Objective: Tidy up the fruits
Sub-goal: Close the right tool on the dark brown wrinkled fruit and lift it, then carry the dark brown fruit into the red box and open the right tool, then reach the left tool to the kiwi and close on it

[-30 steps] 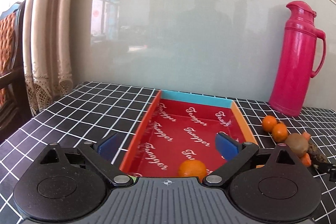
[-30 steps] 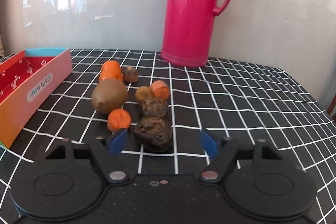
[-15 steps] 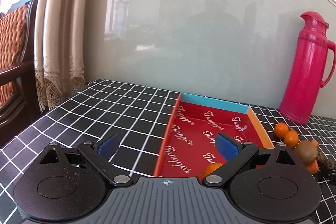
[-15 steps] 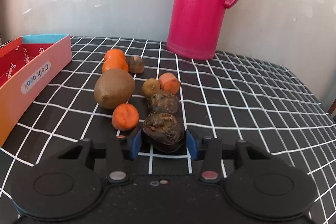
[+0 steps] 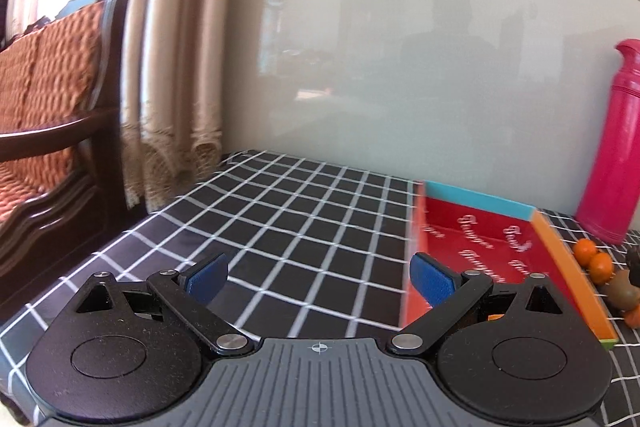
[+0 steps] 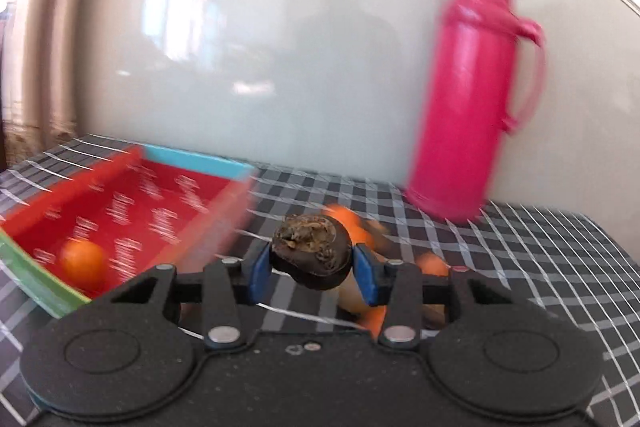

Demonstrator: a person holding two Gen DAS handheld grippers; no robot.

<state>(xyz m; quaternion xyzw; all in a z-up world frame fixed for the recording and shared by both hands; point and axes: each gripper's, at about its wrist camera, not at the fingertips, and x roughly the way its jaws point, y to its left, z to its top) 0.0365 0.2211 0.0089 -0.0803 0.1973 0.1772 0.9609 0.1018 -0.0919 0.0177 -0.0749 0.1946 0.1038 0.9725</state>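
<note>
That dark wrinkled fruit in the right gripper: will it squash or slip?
The dark fruit looks shrivelled with a broken top, so probably soft and bruisable. Its rough skin likely holds between the right gripper pads; rounded, it may roll once released.

1. The left wrist view looks low along its claw across the table toward the pale wall, with the curtain at its left.
2. The right wrist view looks from behind its claw, close above the table, toward the same wall.
3. Both views share the red box and the pink flask.
</note>
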